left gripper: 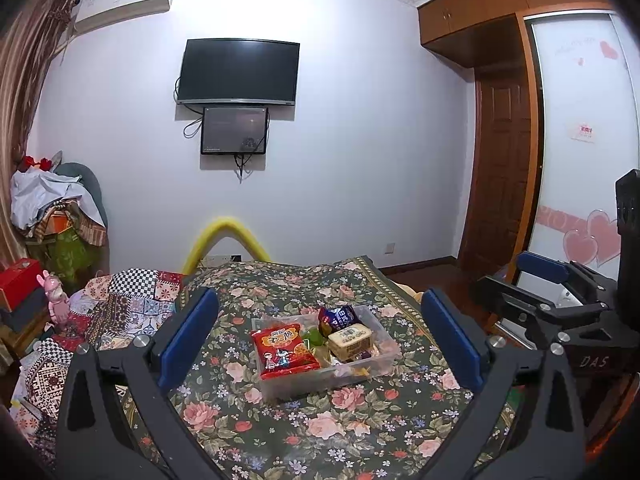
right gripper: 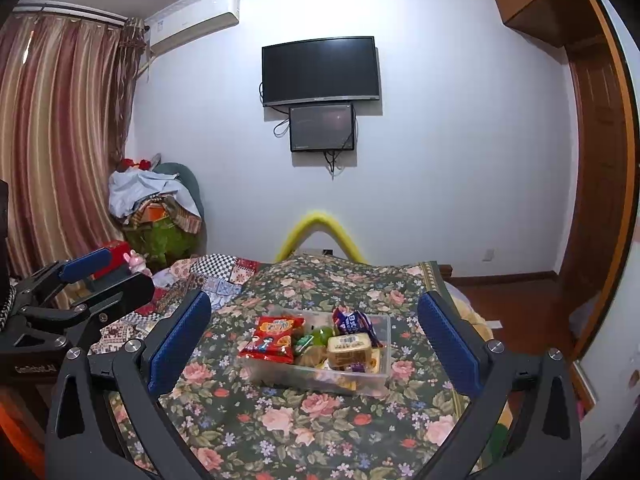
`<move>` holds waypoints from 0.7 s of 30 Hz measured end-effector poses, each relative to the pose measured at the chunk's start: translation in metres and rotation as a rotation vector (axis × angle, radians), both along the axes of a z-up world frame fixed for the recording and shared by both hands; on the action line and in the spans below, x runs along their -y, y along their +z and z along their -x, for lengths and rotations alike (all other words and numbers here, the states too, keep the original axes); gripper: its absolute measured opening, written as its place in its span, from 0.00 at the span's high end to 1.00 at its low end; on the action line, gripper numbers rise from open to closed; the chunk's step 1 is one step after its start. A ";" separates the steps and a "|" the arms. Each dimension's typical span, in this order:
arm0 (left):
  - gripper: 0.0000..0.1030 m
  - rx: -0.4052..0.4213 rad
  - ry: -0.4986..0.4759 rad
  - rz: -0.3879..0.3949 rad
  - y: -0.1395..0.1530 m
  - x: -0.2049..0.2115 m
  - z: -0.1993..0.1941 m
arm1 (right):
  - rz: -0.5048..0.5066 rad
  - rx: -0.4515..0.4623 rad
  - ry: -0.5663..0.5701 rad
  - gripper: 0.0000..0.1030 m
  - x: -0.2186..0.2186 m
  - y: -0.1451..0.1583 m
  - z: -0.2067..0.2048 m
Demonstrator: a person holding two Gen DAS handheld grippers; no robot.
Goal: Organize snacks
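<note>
A: Two tools, both spread wide and holding nothing. From the left wrist, the left tool frames the clear plastic bin on the floral bedspread, straight ahead between its fingers. The red snack packet lies toward its left finger; the right tool hangs off to the right.

B: From the right wrist, the right tool has the same bin ahead. The red packet overhangs the rim on the left-finger side.

A: Light, crinkly, probably slippery. Pinch its sealed edge; squeezing the middle may crush what's inside.
</note>
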State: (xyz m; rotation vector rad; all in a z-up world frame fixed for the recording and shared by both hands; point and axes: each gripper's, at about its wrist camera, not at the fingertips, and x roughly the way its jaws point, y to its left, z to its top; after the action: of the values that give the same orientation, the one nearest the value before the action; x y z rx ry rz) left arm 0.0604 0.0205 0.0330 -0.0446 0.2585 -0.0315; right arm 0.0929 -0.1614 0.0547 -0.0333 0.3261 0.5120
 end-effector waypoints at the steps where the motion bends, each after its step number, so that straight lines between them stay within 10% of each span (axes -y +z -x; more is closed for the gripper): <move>1: 0.00 0.001 0.003 -0.005 0.000 0.001 0.001 | -0.003 -0.004 0.000 0.00 0.001 0.000 0.000; 21: 0.00 -0.018 -0.009 0.015 -0.005 0.002 0.002 | -0.007 -0.009 -0.007 0.00 0.005 -0.002 0.004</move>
State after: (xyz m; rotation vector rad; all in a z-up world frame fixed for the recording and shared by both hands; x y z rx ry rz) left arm 0.0588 0.0184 0.0280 -0.0585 0.2762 -0.0420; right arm 0.0886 -0.1665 0.0528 -0.0228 0.3329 0.5069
